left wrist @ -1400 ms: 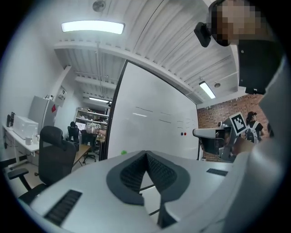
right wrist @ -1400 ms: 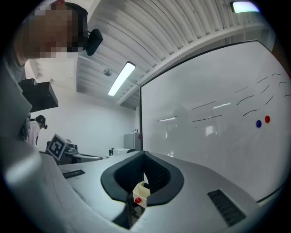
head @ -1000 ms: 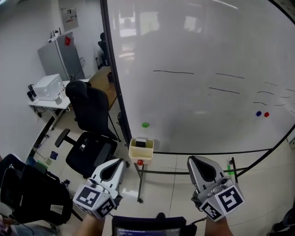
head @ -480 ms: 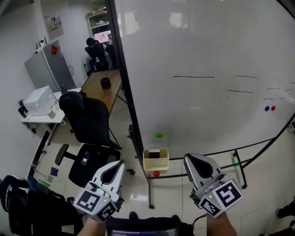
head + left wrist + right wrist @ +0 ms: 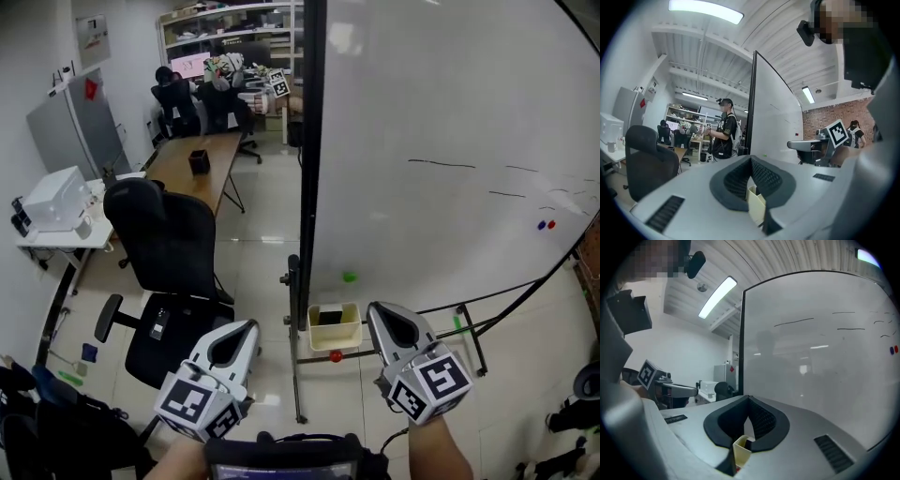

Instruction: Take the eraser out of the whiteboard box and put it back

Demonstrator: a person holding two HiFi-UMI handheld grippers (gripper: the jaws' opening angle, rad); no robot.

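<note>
Head view shows the box (image 5: 335, 330) hung at the lower corner of the whiteboard (image 5: 450, 187) with its mouth facing up, so its contents can be reached from above. The eraser (image 5: 329, 316) lies inside the box as a dark block toward the board-side wall. It has not yet been taken out.

The long axis of the eraser appears to run along the longer side of the box, parallel to the board face. Which end is which cannot be told.

The left gripper (image 5: 246, 328) is down and to the left of the box, and the right gripper (image 5: 382, 311) is close on its right. Neither touches the box. Both are clenched on nothing, with the jaw tips together in each gripper view.

Both grippers aim toward the box, which is probably an approach posture. A grasp would require opening the jaws and closing them across the short axis of the eraser.
</note>
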